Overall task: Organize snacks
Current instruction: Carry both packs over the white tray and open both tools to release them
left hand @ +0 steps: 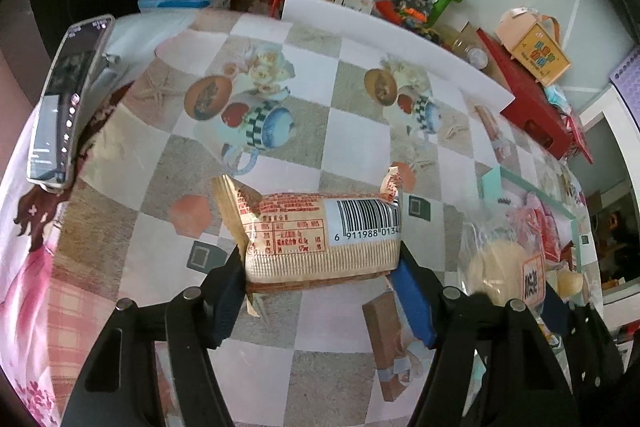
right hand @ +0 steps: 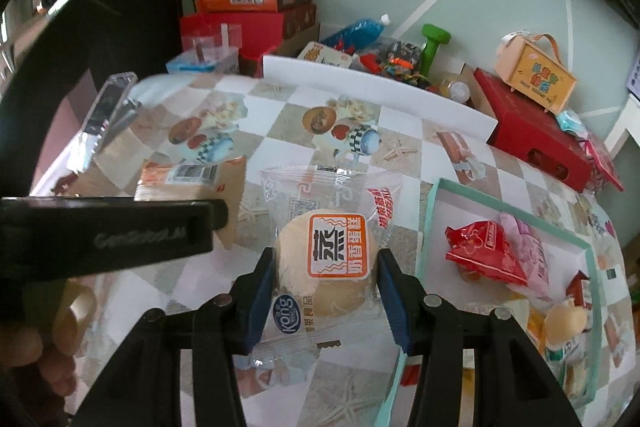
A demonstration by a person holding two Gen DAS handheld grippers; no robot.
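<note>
My left gripper [left hand: 320,267] is shut on a beige and orange wrapped snack bar [left hand: 320,231] with a barcode, held crosswise above the checked tablecloth [left hand: 340,107]. My right gripper [right hand: 326,275] is shut on a round steamed cake in a clear packet [right hand: 326,255], its blue pads pressing both sides. That cake also shows at the right of the left wrist view [left hand: 496,267]. To the right stands a teal-rimmed tray [right hand: 430,211] holding a red packet [right hand: 484,251], a pink packet [right hand: 528,247] and other snacks. The snack bar [right hand: 180,183] appears left of the cake, behind a black left finger [right hand: 120,235].
A phone on a stand [left hand: 68,99] sits at the table's left edge. A white board [left hand: 400,39] lines the far edge, with red boxes [right hand: 532,131], a green dumbbell [right hand: 434,43] and clutter behind it. A person's hand [right hand: 40,347] is at lower left.
</note>
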